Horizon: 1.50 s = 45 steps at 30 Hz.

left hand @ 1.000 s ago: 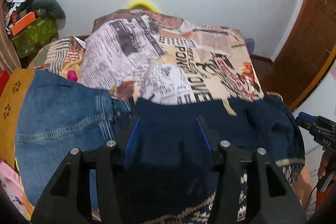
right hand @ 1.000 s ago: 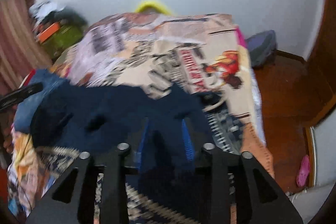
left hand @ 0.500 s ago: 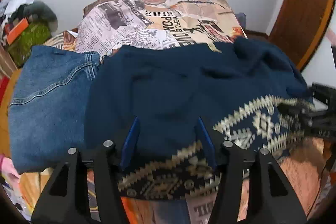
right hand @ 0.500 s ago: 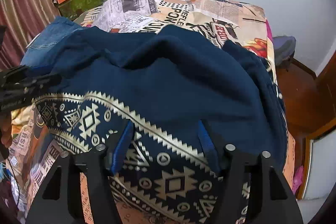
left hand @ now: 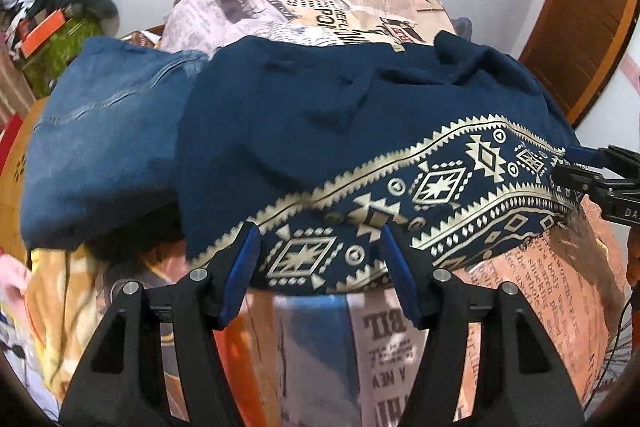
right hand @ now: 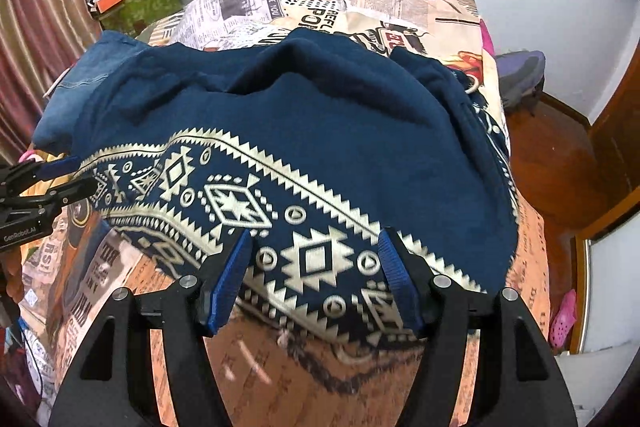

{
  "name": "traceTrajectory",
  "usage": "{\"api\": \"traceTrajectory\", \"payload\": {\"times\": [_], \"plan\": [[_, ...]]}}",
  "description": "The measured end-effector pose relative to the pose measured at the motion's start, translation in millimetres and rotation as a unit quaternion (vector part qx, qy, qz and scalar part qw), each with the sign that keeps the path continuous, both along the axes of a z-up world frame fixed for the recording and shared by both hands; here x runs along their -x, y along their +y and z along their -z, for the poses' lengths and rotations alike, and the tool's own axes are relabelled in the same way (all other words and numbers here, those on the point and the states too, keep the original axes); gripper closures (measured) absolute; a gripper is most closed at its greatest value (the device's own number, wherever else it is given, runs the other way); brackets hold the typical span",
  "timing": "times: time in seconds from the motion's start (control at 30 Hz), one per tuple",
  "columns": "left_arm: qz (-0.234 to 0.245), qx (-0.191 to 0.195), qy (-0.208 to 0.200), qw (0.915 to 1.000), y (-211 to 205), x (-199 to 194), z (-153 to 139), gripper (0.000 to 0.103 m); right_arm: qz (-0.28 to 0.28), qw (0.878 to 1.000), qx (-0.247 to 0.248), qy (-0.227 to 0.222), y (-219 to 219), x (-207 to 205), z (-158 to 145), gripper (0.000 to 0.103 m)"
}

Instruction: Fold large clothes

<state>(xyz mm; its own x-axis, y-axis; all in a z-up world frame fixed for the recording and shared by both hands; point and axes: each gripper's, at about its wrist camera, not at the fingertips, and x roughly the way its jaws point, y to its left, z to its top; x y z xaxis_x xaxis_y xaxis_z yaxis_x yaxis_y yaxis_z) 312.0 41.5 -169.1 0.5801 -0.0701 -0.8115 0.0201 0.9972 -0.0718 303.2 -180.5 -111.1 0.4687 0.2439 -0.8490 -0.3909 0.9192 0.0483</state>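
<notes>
A navy garment (left hand: 360, 115) with a gold patterned border (left hand: 440, 183) lies spread on the bed, border toward me. My left gripper (left hand: 318, 231) hovers over the border's near edge. Its jaws are opening, with the hem lying loose under them and no pad pressing on it. In the right wrist view the same garment (right hand: 340, 131) fills the middle, and my right gripper (right hand: 314, 235) stands open over the border (right hand: 240, 203) in the same way. Each gripper also shows in the other's view: the right gripper (left hand: 580, 167) at the right edge, the left gripper (right hand: 52, 183) at the left edge.
Folded blue jeans (left hand: 100, 147) lie left of the garment, partly under it. The bed has a newspaper-print sheet (right hand: 360, 7). Clutter (left hand: 52, 27) is piled at the back left. A wooden door (left hand: 580, 27), a purple bag (right hand: 520, 75) and a pink sandal (right hand: 564, 315) are to the right.
A second ago both grippers held the navy cloth up between their pads. The garment now lies flat on the bed, and both grippers have let go and drawn back toward its near edge.
</notes>
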Motion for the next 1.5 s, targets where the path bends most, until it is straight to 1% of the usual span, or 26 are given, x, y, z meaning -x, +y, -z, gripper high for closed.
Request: {"api": "traceTrajectory", "payload": {"times": [0.1, 0.13, 0.2, 0.27, 0.3, 0.4, 0.43, 0.5, 0.53, 0.57, 0.7, 0.77, 0.87, 0.93, 1.03, 1.07, 1.1, 1.13, 1.17, 1.23, 1.27, 1.3, 1.33, 1.4, 1.43, 1.5], "plan": [[-0.021, 0.01, 0.002, 0.9997, 8, 9, 5, 0.042, 0.005, 1.0, -0.001, -0.006, -3, 6, -4, 0.041], [-0.031, 0.02, 0.004, 0.9993, 12, 12, 8, 0.042, 0.005, 1.0, -0.001, -0.007, -4, 8, -5, 0.041], [-0.053, 0.047, 0.011, 0.9974, 22, 15, 17, 0.041, 0.006, 1.0, -0.001, -0.009, -3, 9, -6, 0.041], [-0.082, 0.082, 0.021, 0.993, 32, 18, 30, 0.041, 0.007, 1.0, 0.002, -0.011, -3, 10, -6, 0.041], [-0.092, 0.093, 0.022, 0.9912, 35, 18, 36, 0.041, 0.007, 1.0, 0.002, -0.011, -3, 10, -6, 0.041], [-0.11, 0.13, 0.031, 0.985, 43, 18, 56, 0.041, 0.006, 1.0, -0.001, -0.007, -2, 9, -3, 0.041], [-0.116, 0.151, 0.032, 0.9813, 46, 17, 61, 0.041, 0.006, 1.0, -0.003, -0.004, -1, 9, -2, 0.041], [-0.126, 0.212, 0.029, 0.9687, 54, 15, 73, 0.041, 0.007, 1.0, -0.006, 0.0, 0, 9, -1, 0.041], [-0.133, 0.226, 0.021, 0.9648, 57, 14, 74, 0.038, 0.006, 1.0, -0.006, 0.002, 1, 8, 1, 0.041], [-0.14, 0.241, 0.01, 0.9604, 61, 13, 75, 0.038, 0.006, 1.0, -0.006, 0.003, 2, 8, 2, 0.041], [-0.137, 0.322, -0.017, 0.9367, 76, 3, 78, 0.038, 0.003, 1.0, -0.003, 0.005, 3, 7, 5, 0.041], [-0.134, 0.342, -0.021, 0.9298, 80, -4, 80, 0.038, 0.004, 1.0, -0.001, 0.007, 4, 6, 7, 0.041], [-0.129, 0.362, -0.022, 0.923, 85, -16, 84, 0.037, 0.007, 1.0, -0.006, 0.009, 5, 6, 7, 0.041], [-0.119, 0.373, -0.032, 0.9195, 83, -21, 86, 0.037, 0.01, 1.0, -0.01, 0.01, 5, 5, 7, 0.041], [-0.103, 0.372, -0.042, 0.9215, 80, -27, 80, 0.037, 0.01, 1.0, -0.014, 0.012, 7, 5, 5, 0.041], [-0.097, 0.365, -0.051, 0.9244, 79, -30, 75, 0.038, 0.01, 1.0, -0.013, 0.011, 7, 6, 5, 0.041], [-0.091, 0.356, -0.063, 0.9279, 79, -33, 69, 0.042, 0.009, 1.0, -0.012, 0.011, 8, 6, 4, 0.041], [-0.087, 0.342, -0.074, 0.9327, 76, -32, 62, 0.055, 0.008, 1.0, -0.011, 0.009, 9, 7, 3, 0.041], [-0.082, 0.33, -0.082, 0.9369, 74, -29, 55, 0.07, 0.008, 1.0, -0.01, 0.007, 9, 8, 1, 0.041], [-0.074, 0.31, -0.092, 0.9433, 68, -27, 39, 0.085, 0.006, 1.0, -0.009, 0.004, 11, 8, -2, 0.041], [-0.072, 0.297, -0.094, 0.9475, 64, -28, 29, 0.089, 0.005, 1.0, -0.01, 0.003, 11, 7, -4, 0.041], [-0.071, 0.283, -0.096, 0.9516, 60, -28, 19, 0.091, 0.004, 1.0, -0.01, 0.002, 13, 7, -6, 0.041], [-0.07, 0.275, -0.099, 0.9537, 56, -29, 12, 0.093, 0.002, 1.0, -0.011, 0.0, 14, 6, -9, 0.041], [-0.072, 0.254, -0.109, 0.9583, 48, -29, -12, 0.097, -0.001, 1.0, -0.015, -0.007, 18, 4, -16, 0.041], [-0.076, 0.245, -0.114, 0.9599, 48, -22, -24, 0.098, -0.002, 1.0, -0.017, -0.011, 20, 3, -20, 0.041], [-0.076, 0.244, -0.13, 0.958, 49, -13, -46, 0.098, -0.006, 0.999, -0.029, -0.021, 26, 0, -31, 0.041]]}}
